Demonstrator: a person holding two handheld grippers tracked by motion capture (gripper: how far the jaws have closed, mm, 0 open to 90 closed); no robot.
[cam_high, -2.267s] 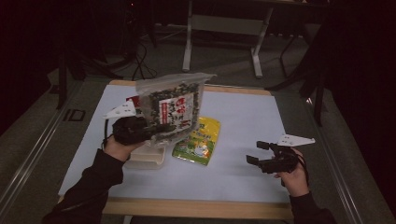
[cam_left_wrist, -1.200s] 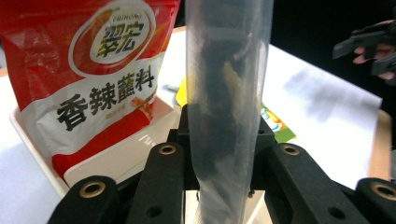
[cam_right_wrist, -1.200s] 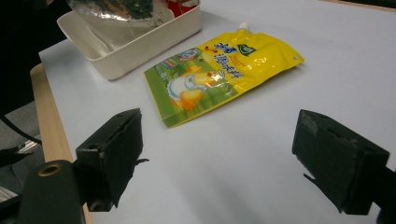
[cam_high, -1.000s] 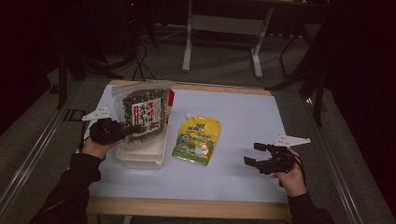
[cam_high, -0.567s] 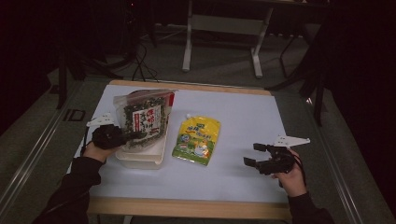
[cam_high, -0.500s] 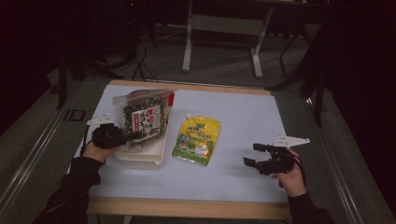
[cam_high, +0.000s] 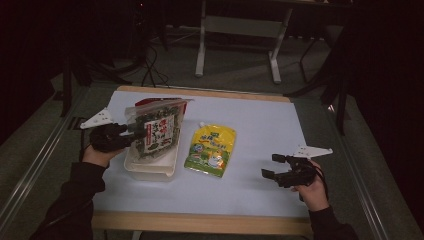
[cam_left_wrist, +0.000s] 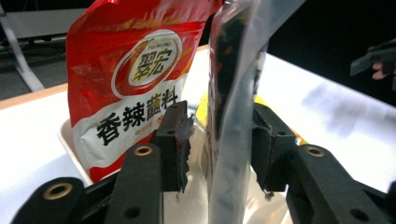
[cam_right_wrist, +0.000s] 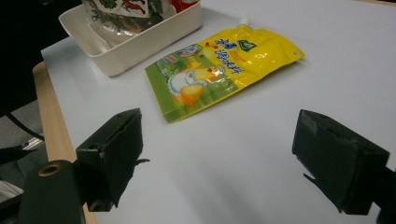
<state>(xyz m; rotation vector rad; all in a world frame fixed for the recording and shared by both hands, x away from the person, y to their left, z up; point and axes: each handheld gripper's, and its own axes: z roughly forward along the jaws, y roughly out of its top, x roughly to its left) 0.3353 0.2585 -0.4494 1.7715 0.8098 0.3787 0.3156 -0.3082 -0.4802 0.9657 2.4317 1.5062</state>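
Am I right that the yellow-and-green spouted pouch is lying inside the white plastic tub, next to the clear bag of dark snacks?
Not quite: the yellow-and-green spouted pouch lies flat on the table, beside the white plastic tub, not inside it. The high view shows this. The clear bag of dark snacks is the one in the tub.

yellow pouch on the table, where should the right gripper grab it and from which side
The yellow pouch lies flat on the table, spout toward the far edge, clear of the white bin. Probably best is the bottom corner nearest the right gripper, approached low from the pouch's right side. That edge is thin and unobstructed, so the open jaws could likely slide over it; the bulging middle looks too wide and slippery.
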